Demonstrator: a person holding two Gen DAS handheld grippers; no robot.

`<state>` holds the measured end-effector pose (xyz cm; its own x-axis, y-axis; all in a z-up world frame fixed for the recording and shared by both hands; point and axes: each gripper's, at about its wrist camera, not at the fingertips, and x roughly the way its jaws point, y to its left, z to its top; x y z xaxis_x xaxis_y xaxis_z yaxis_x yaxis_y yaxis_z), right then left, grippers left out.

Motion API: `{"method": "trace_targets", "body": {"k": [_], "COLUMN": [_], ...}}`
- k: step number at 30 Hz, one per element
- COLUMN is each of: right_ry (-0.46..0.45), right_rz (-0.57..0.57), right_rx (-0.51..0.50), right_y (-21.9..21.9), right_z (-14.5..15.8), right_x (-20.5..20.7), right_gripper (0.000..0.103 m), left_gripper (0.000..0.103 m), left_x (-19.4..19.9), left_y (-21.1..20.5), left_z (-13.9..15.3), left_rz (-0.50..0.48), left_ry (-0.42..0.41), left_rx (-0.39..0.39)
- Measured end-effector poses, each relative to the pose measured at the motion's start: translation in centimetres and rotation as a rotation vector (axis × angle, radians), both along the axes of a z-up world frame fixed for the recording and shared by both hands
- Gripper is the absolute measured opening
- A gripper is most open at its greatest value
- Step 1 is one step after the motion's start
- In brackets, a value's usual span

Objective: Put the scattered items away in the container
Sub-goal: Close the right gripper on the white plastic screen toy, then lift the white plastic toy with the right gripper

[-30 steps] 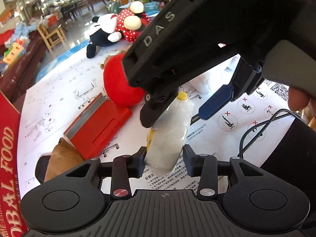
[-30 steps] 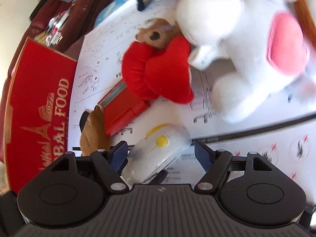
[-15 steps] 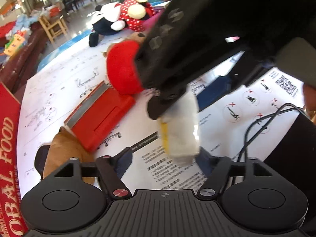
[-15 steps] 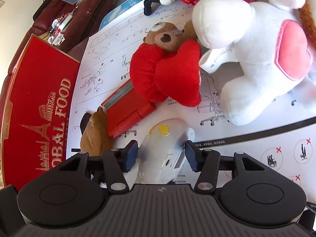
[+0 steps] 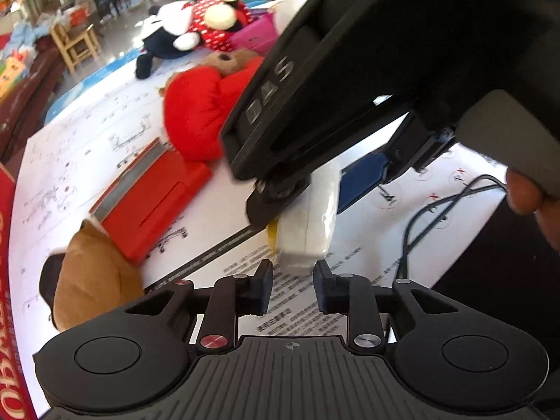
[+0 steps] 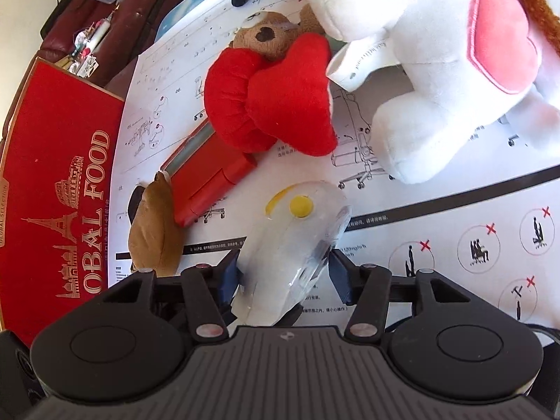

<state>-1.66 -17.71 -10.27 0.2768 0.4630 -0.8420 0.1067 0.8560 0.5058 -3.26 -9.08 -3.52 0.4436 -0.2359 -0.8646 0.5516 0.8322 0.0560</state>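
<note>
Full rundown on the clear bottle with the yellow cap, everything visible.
The bottle looks like translucent, whitish plastic, with a round yellow cap and a yellow streak beside it. It is held off the printed sheet between the fingers of the right gripper, cap pointing away. The left gripper sits just below its base, apparently not touching.

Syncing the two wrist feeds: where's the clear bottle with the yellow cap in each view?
Left wrist: clear bottle at centre, just beyond the left gripper, cap end hidden under the right gripper's black body.
Right wrist: the bottle at lower centre, between the fingers of the right gripper, yellow cap pointing away from the camera.
Shared landmark: red heart plush with the red flat box beside it.
</note>
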Motion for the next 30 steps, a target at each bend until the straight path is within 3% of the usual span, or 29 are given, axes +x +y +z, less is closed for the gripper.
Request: {"method": "trace_targets", "body": {"k": [7, 12, 13, 14, 17, 24, 28, 29, 30], "right_ry": [0.016, -0.029, -0.028, -0.023, 0.001, -0.029, -0.044, -0.042, -0.038], "right_rz": [-0.031, -0.008, -0.008, -0.014, -0.032, -0.014, -0.011, -0.016, -0.020], "right_rx": [0.055, 0.004, 0.003, 0.008, 0.009, -0.056, -0.050, -0.044, -0.037], "right_y": [-0.6, 0.2, 0.2, 0.1, -0.1, 1.0, 0.9, 0.8, 0.7], "right_z": [-0.2, 0.3, 0.2, 0.2, -0.1, -0.1, -0.2, -0.3, -0.3], "right_x": [0.3, 0.4, 0.5, 0.5, 0.7, 1.3, 1.2, 1.2, 1.2], "right_gripper": [0.057, 0.053, 0.053, 0.053, 0.057, 0.060, 0.058, 0.058, 0.058], "left_gripper": [0.049, 0.051, 0.047, 0.027, 0.012, 0.009, 0.055, 0.064, 0.065], "left_x": [0.4, 0.6, 0.8, 0.9, 1.5, 1.9, 2.8, 3.1, 3.2], "left_y": [0.0, -1.2, -1.1, -0.9, -0.4, -0.1, -0.1, -0.2, -0.3], "left_z": [0.4, 0.2, -0.1, -0.1, -0.2, -0.4, -0.3, -0.3, -0.3], "left_rz": [0.003, -0.028, -0.025, -0.020, -0.012, -0.012, 0.024, 0.032, 0.035], "left_ry": [-0.015, -0.013, 0.003, 0.009, 0.028, 0.035, 0.037, 0.020, 0.014], "left_rx": [-0.004, 0.026, 0.030, 0.013, -0.020, -0.035, -0.021, -0.006, -0.001]}}
